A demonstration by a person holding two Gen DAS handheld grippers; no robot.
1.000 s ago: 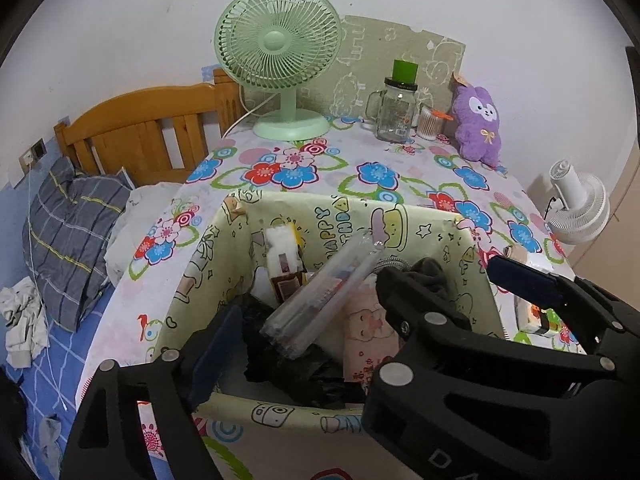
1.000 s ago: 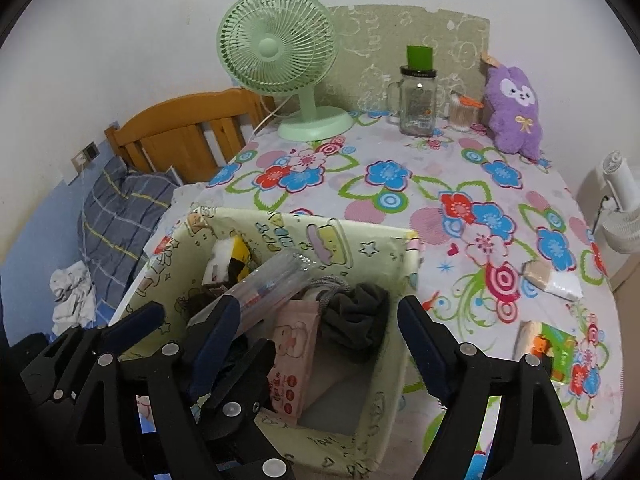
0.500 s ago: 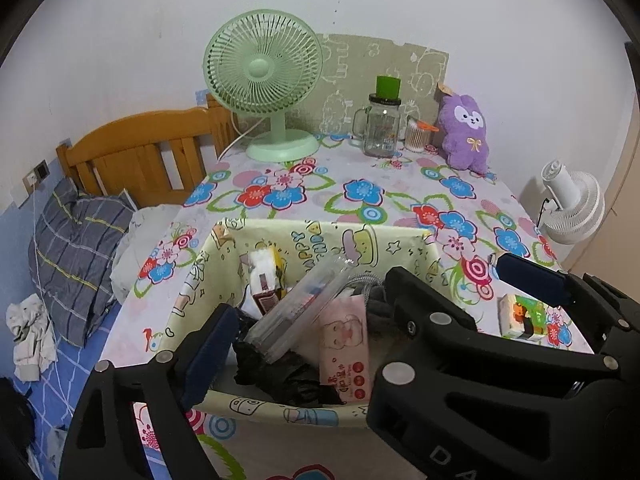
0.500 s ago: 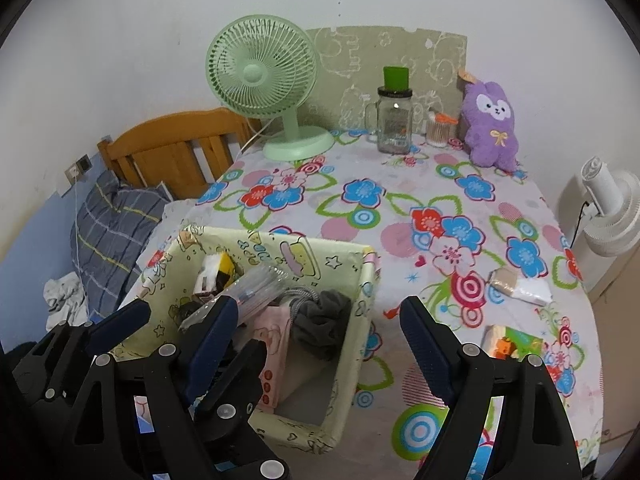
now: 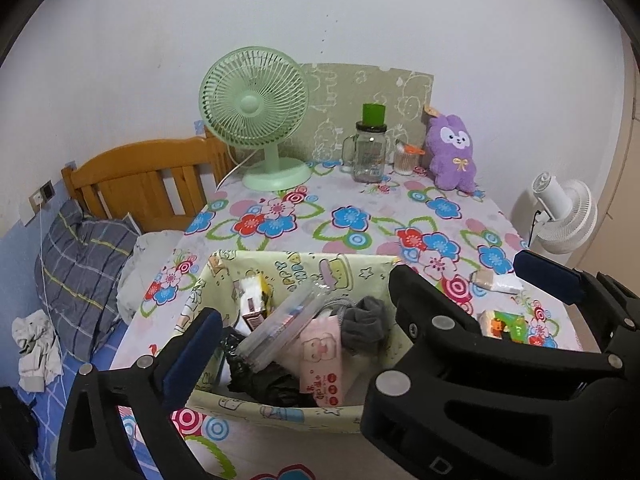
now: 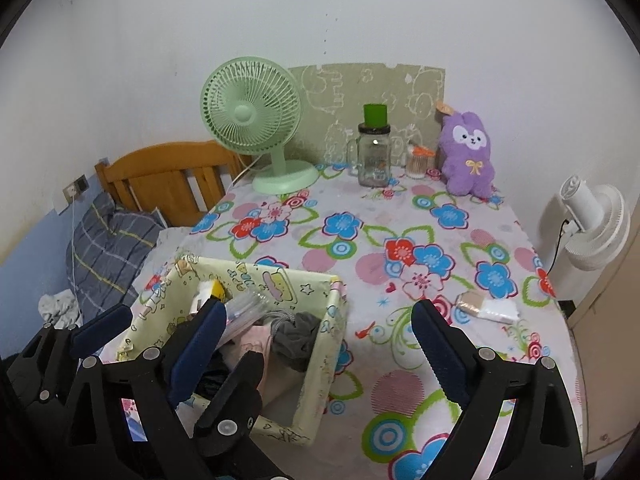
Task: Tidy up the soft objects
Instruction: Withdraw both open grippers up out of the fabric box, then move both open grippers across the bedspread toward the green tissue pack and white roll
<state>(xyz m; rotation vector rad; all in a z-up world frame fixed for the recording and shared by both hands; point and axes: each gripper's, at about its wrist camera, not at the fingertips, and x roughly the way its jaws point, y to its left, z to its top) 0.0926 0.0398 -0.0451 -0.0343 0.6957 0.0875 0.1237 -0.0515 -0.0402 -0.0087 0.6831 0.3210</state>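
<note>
Your left gripper (image 5: 368,304) hangs over the near side of the storage box (image 5: 288,266); its jaws are opening, already wide, with nothing pinched between the blue pads. The box contents lie below the gap, untouched. Your right gripper (image 6: 320,340) is also opening, jaws wide and empty, positioned above the right wall of the box and the bare floral tablecloth (image 6: 360,256) beside it.

Inside the box: a grey sock (image 5: 366,326) bunched at the right, a pink tissue pack (image 5: 322,360) leaning next to it, a clear pen case (image 5: 280,330) lying slantwise across the pile, black fabric (image 5: 264,380) at the near edge, a small carton (image 5: 254,300) at the far left.

The purple plush toy (image 6: 468,156) sits upright at the far right of the table, against the wall, well apart from the box. A green fan (image 6: 256,116) and a glass jar (image 6: 374,152) stand left of it.
</note>
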